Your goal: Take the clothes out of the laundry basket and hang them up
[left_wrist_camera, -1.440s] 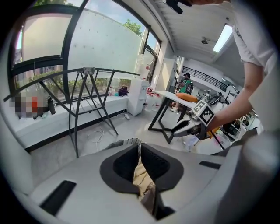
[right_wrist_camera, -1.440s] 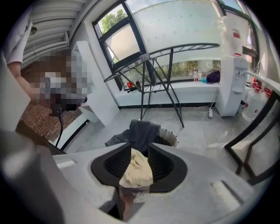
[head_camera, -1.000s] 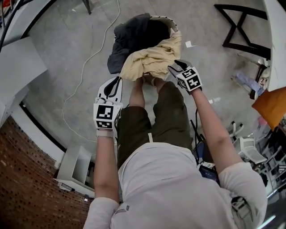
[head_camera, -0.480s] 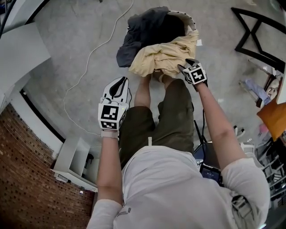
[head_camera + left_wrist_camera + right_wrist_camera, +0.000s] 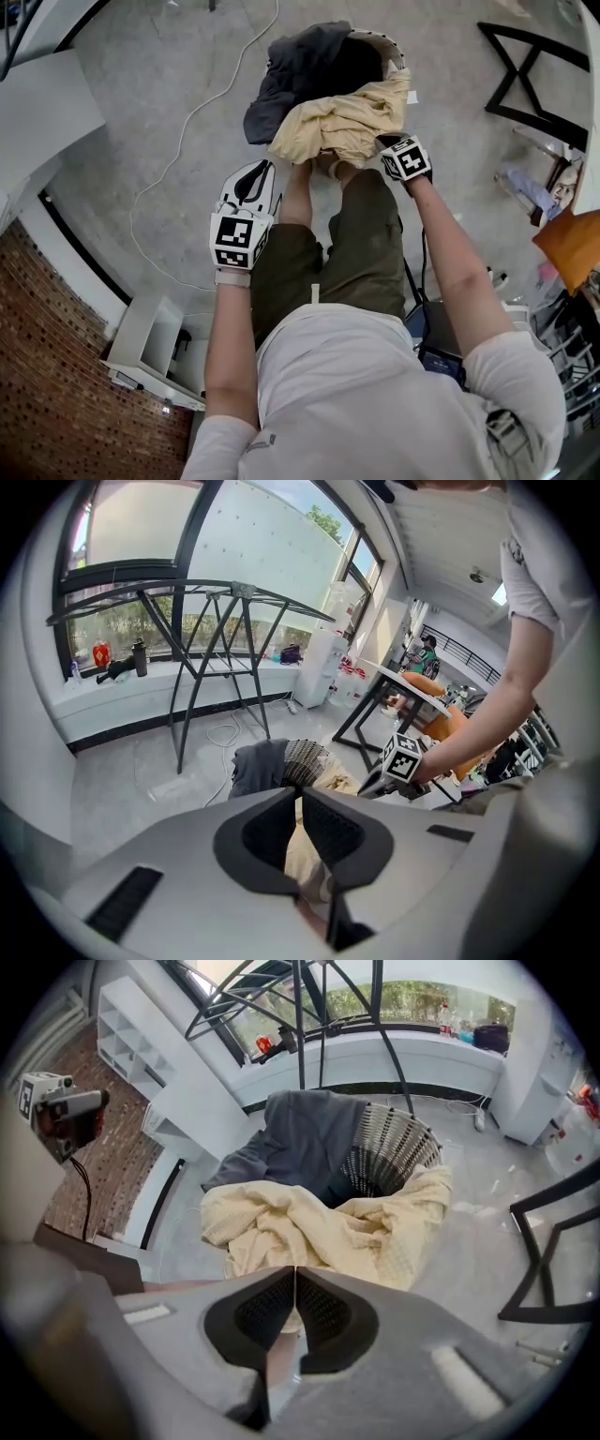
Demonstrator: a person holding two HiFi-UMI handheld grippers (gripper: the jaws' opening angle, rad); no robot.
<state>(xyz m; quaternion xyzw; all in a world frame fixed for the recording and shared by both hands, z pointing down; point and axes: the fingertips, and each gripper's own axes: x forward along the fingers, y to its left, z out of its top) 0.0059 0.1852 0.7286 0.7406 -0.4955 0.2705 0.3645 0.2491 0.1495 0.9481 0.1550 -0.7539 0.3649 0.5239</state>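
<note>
1 basket (image 5: 398,1152) half under yel. cloth (image 5: 309,1227)

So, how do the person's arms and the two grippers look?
Both grippers are white shells. The left claw and right claw are pale grey with dark textured pads. Each bears a cube of black-and-white square markers. The arms are bare below short white sleeves.

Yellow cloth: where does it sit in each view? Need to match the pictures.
Head view: yellow cloth upper centre, hanging over the near rim of the laundry basket.
Left gripper view: small, centre, just right of the basket.
Right gripper view: large, centre, in front of the basket.
Shared landmark: the woven laundry basket with a dark grey garment draped over it.
</note>
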